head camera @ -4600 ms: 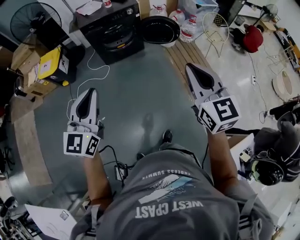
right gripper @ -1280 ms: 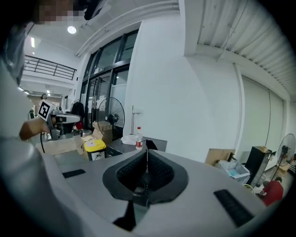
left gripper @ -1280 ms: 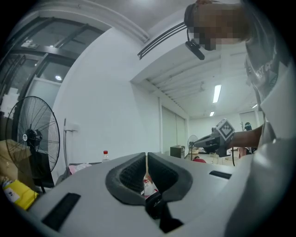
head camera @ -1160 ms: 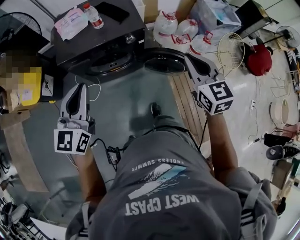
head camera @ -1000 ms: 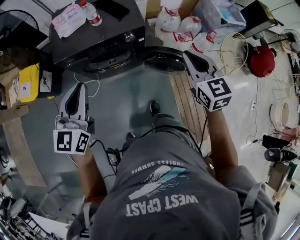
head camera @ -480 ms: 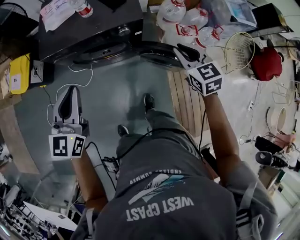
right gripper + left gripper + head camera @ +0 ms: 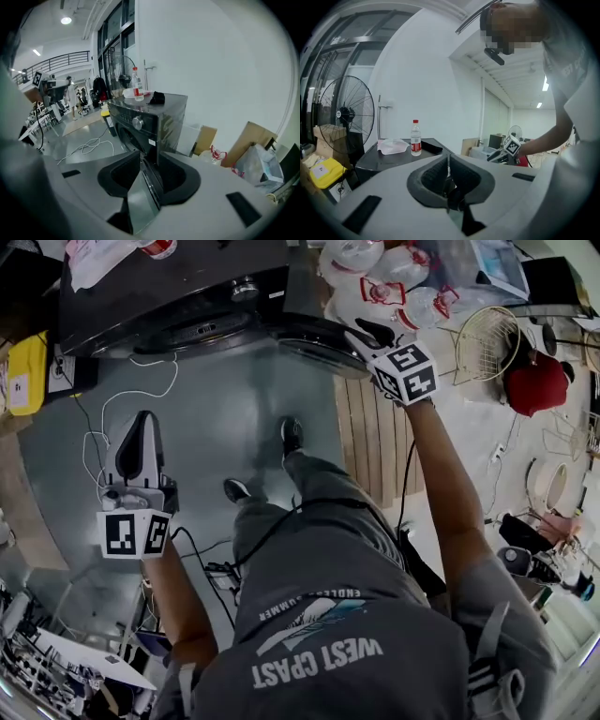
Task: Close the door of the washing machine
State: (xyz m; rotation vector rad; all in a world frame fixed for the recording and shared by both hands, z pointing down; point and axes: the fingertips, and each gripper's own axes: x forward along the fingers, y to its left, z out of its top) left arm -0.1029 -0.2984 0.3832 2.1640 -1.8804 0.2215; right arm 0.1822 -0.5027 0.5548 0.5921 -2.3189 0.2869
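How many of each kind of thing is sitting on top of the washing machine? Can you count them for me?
Water bottle: 1
White crumpled plastic bag: 1
Flat black item, too dark to tell what it is: 1
Total on top of the washing machine: 3

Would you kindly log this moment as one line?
door: open | right gripper: jaws just opening, door edge between them | left gripper: shut, empty

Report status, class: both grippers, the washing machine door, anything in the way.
Left gripper shut, empty, well back. Right gripper: jaws just been opening, door edge between them. Door open. Nothing seen in its swing path.
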